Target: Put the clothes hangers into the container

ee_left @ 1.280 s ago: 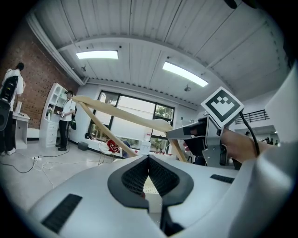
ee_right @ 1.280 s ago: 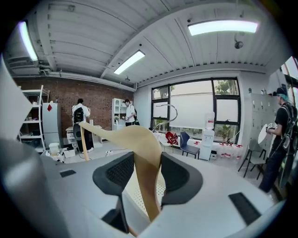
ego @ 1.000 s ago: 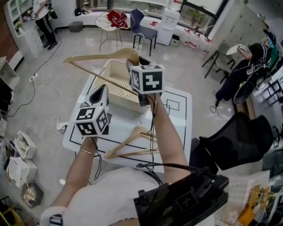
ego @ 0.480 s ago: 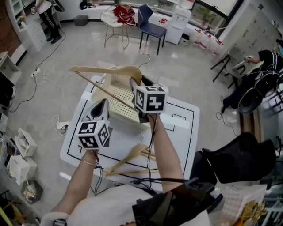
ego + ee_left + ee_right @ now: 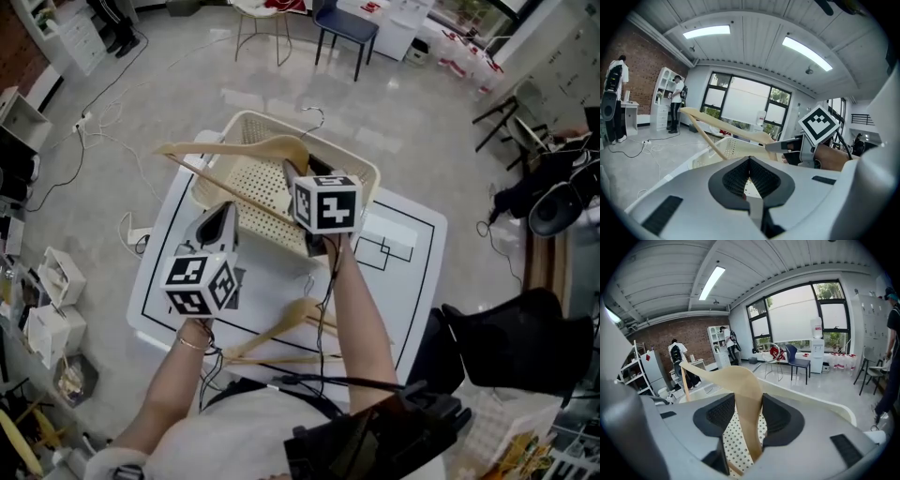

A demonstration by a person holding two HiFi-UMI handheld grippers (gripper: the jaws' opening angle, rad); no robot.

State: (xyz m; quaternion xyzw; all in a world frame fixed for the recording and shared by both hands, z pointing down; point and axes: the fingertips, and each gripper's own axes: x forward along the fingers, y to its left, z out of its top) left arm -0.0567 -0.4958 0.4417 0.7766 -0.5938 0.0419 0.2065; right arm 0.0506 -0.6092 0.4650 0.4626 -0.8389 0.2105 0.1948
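One wooden hanger (image 5: 234, 150) clamped in right tongs (image 5: 747, 414) above basket (image 5: 246, 120).

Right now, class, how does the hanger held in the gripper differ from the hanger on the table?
The held hanger is raised above the basket, clamped in the right gripper; the table hanger lies flat on the white table, untouched. The held hanger is farther out; the table hanger lies near the person. Both are pale wood.
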